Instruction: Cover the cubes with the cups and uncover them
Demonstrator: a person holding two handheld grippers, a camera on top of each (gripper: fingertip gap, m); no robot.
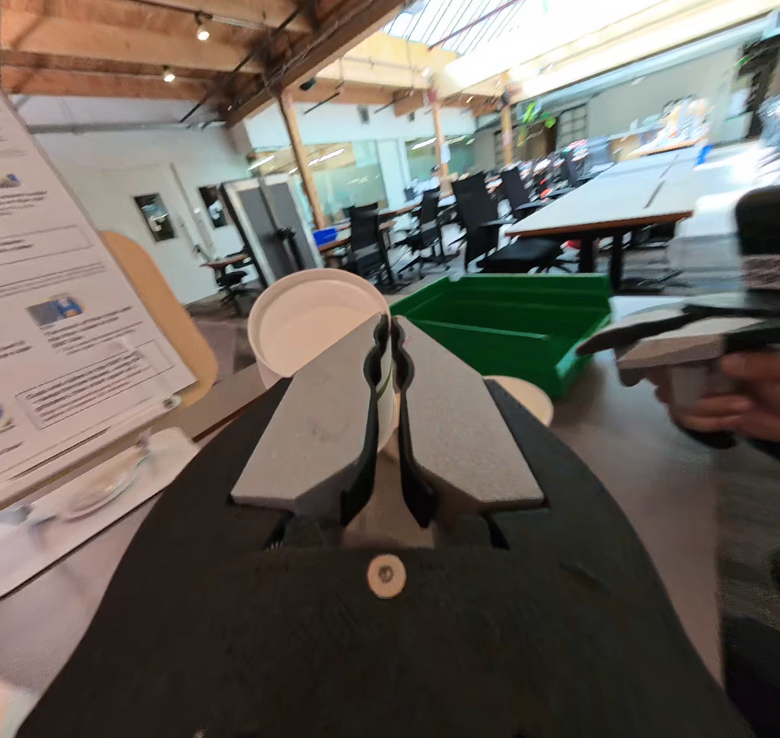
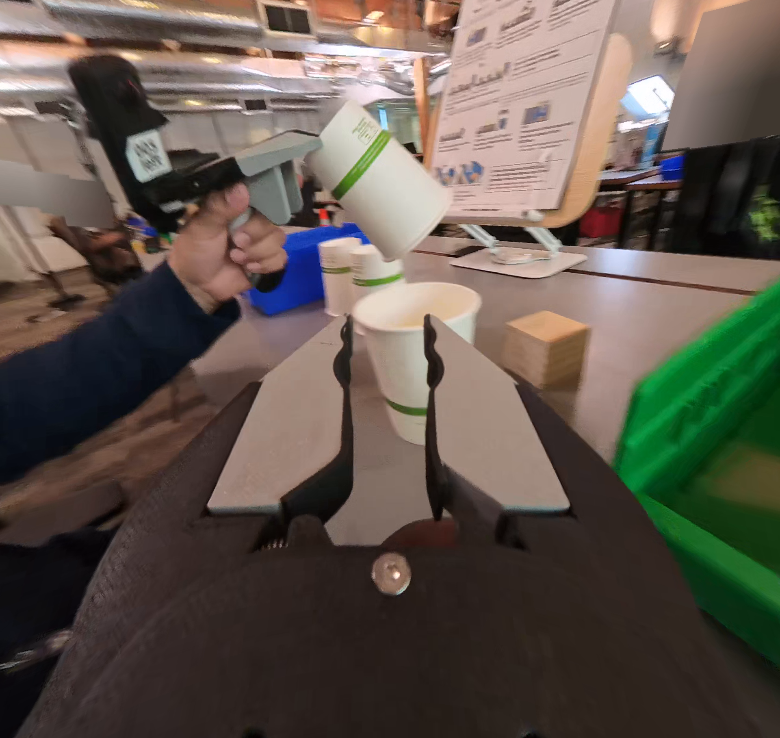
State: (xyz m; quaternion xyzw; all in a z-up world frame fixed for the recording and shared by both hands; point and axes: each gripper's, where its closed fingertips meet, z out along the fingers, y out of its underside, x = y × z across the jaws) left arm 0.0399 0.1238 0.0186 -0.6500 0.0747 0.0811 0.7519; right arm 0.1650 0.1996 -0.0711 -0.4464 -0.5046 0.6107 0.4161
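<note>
My left gripper (image 1: 390, 325) is shut on the side wall of a white paper cup with a green band (image 1: 312, 325). It holds the cup tilted in the air, with the cup's base toward the camera. The right wrist view shows this held cup (image 2: 375, 181) above the table, mouth slanting down. My right gripper (image 2: 386, 329) is open. The near wall of an upright white cup (image 2: 415, 350) stands between its fingers, and the pads do not press on it. A wooden cube (image 2: 544, 348) sits uncovered on the table to the right of that cup.
A green bin (image 2: 696, 443) is close on the right and also shows in the left wrist view (image 1: 506, 325). Two upside-down cups (image 2: 337, 278) stand before a blue bin (image 2: 291, 274). A poster stand (image 2: 527, 84) rises at the table's back.
</note>
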